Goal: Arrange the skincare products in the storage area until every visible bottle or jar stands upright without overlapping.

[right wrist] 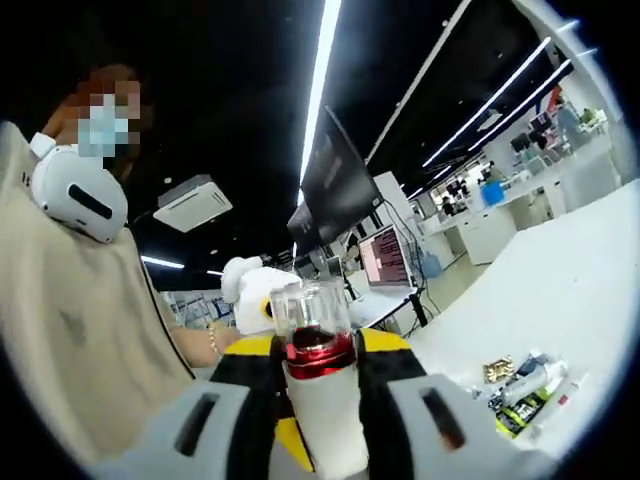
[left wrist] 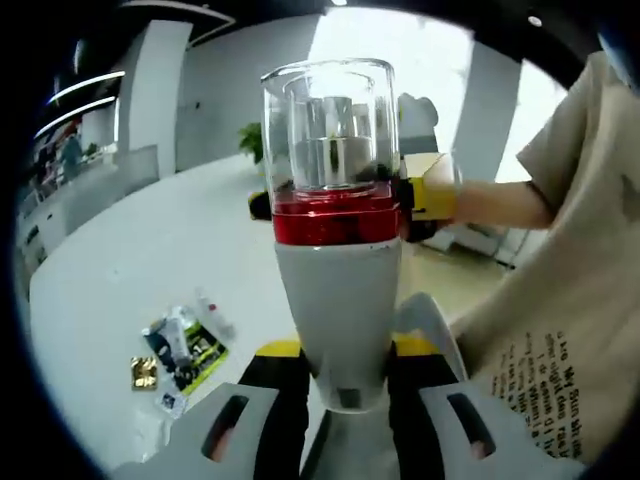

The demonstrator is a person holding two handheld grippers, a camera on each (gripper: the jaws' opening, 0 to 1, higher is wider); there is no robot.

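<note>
**Bottle held aloft, well above the loose packets**

In the left gripper view the left hand-held gripper (left wrist: 345, 425) is clamped on the white lower body of a bottle (left wrist: 335, 230). The bottle rises up the frame centre, red band and clear cap pointing away, high over the surface (left wrist: 130, 260). This looks like a carrying hold, low on the body so the cap stays free and the base can be set down first.

Behind the red band, at right of centre, sits a yellow and black part with a person's forearm (left wrist: 500, 205) leading to it. It is probably the other hand-held gripper, though I cannot tell whether it touches the bottle.

In the right gripper view the right hand-held gripper (right wrist: 325, 435) likewise closes on a white body with the same red band and clear cap at lower centre. I cannot tell whether this is the same bottle.

Small packets (left wrist: 185, 350) lie flat in a loose cluster at lower left of the left gripper view and at lower right of the right gripper view. No storage area can be made out.

As for room, the surface is bare and wide around the packets; its far edge curves across the upper left. The person's shirt (left wrist: 570, 310) crowds the right side, so I judge the freer way down is leftward.
</note>
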